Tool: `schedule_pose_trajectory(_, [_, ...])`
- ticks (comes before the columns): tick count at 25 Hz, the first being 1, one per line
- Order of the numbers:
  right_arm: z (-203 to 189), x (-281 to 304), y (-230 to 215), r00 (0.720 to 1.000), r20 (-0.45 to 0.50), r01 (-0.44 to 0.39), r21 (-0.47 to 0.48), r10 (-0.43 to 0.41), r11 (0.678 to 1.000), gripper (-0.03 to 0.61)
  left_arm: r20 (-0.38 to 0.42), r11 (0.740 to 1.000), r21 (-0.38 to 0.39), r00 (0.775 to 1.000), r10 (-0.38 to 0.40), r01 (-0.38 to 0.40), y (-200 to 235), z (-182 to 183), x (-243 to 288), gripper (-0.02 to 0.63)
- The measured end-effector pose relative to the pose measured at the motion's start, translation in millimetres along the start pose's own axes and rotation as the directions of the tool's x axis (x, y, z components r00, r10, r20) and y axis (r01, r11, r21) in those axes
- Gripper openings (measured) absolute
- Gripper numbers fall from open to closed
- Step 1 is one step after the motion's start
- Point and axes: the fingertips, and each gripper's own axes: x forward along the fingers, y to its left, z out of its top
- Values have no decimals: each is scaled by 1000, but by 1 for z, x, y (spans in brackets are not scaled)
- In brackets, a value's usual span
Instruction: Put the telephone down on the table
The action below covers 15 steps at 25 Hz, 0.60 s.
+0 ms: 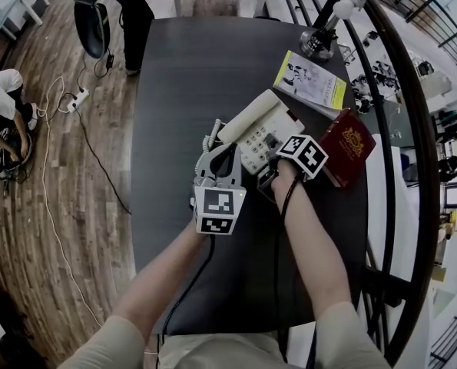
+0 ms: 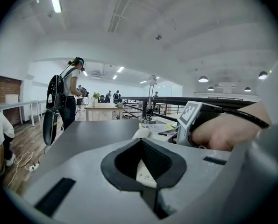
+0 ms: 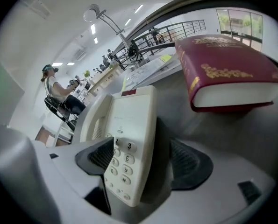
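Straddling the telephone [image 3: 129, 125], right gripper [image 3: 143, 162] stands spread; left gripper [image 2: 143, 164] pinches its edge. Risk: on withdrawal a jaw snags casing, shoving telephone into book [image 3: 227, 73] just beyond gripper.

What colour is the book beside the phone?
The book is dark red with gold ornament on its cover. It shows best in the right gripper view.
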Motion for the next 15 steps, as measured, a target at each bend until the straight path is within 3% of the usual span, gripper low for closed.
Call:
schedule_pose_trajectory(8, [4,-55,8,996,74,-41,-122,50,992,343,-28,999,54,1000,8,-7,-7,16,-22,3])
schedule_pose_trajectory(11, [15,-86,22,986,137,-65,-201,93,978,251,-59,999,32,998,17,-15,-11,29,-36,3])
schedule_pose_trajectory(15, [31,-138,41,959,231,-93,-290,164,953,157,-28,999,35,1000,12,-11,-19,60,-62,3])
